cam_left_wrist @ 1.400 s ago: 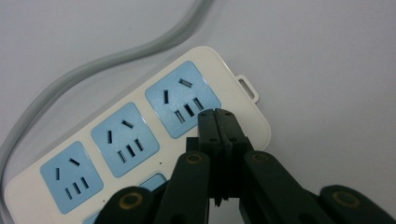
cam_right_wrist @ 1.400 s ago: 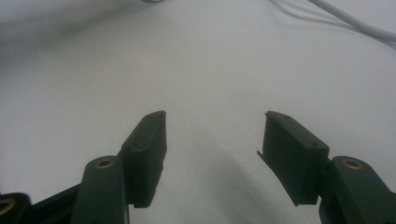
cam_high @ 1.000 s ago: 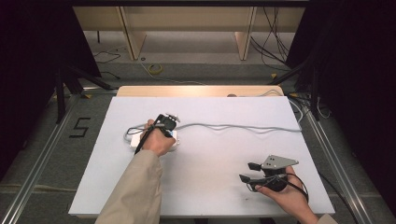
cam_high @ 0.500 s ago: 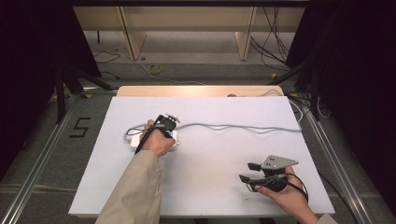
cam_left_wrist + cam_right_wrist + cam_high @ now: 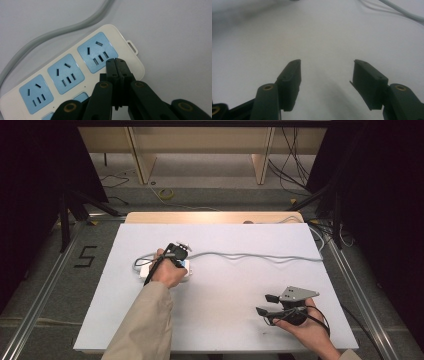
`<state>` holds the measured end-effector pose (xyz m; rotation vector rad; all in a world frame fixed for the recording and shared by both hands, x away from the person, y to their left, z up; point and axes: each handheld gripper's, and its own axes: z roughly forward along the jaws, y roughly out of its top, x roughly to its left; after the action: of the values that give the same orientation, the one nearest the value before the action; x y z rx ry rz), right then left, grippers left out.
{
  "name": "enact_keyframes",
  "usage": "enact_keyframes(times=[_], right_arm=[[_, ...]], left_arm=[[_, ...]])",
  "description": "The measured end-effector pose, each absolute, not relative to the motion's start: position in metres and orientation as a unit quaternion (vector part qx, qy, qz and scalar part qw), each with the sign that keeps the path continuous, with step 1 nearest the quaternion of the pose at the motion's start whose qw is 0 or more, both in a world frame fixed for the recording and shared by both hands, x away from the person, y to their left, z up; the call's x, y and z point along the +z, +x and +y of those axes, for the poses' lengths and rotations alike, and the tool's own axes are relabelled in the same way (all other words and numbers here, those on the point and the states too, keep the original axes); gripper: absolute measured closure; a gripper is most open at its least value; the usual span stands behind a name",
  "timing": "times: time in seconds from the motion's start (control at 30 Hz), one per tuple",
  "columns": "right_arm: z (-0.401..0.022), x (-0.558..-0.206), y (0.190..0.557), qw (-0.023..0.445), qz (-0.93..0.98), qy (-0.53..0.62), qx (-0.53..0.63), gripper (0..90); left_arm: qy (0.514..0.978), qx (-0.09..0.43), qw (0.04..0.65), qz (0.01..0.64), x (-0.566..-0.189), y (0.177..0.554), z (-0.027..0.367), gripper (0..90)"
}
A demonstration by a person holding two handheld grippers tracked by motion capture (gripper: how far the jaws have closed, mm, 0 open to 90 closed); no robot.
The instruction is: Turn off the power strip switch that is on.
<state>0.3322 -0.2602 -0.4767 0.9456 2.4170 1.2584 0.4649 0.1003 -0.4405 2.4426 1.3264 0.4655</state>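
The left gripper [image 5: 116, 62] has its jaws pressed together with nothing between them, the tips poised over the end socket of a white power strip [image 5: 75, 72] with blue socket faces. In the high view the strip [image 5: 186, 270] lies on the left half of the white table [image 5: 225, 330], mostly under the left hand [image 5: 167, 272], and its grey cord [image 5: 250, 256] runs off to the right edge. The right gripper [image 5: 325, 75] rests well apart near the table's front right corner, jaws spread wide and empty over bare tabletop.
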Motion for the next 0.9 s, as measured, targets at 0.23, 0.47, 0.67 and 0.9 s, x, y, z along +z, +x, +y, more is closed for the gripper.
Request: enact_keyframes(times=[0.23,0.47,0.67,0.9], right_arm=[[-0.260,-0.477,0.332,0.126,0.831,0.327,0.433,40.7],[-0.260,-0.476,0.332,0.126,0.831,0.326,0.433,40.7],[-0.260,-0.477,0.333,0.125,0.830,0.327,0.433,40.7],[-0.260,-0.477,0.333,0.125,0.831,0.327,0.433,40.7]], left_arm=[[0.852,0.160,0.176,0.466,-0.441,0.464,0.105,90.0],[0.848,0.170,0.183,0.467,-0.439,0.462,0.106,89.8],[0.842,0.181,0.199,0.469,-0.432,0.459,0.108,86.6],[0.833,0.184,0.213,0.476,-0.425,0.454,0.115,80.5]])
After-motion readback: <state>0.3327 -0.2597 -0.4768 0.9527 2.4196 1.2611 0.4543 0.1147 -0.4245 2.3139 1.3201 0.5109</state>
